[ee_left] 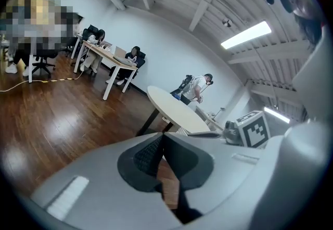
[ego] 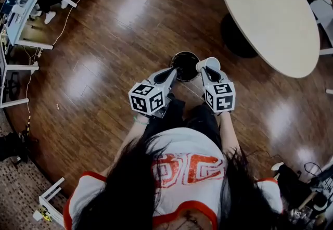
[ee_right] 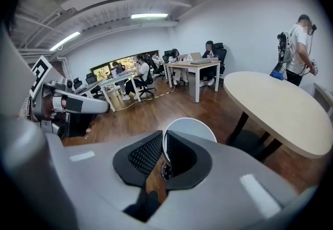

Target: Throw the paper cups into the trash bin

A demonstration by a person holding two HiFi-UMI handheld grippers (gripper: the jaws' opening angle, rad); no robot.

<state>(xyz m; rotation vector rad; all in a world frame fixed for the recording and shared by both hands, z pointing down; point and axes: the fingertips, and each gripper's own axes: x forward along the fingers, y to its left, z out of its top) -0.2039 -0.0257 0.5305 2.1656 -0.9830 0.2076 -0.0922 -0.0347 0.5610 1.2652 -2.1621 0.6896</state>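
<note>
Likely light & crush-prone, the paper cup (ego: 208,63) sits pinched at its rim in the right gripper's (ego: 207,71) narrow jaws near the trash bin (ego: 184,65); left gripper (ego: 173,72) jaws shut, empty.

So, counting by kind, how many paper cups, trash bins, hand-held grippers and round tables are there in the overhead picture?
Paper cup: 1
Trash bin: 1
Grippers: 2, the left gripper and the right gripper
Round table: 1
Total: 5
</note>
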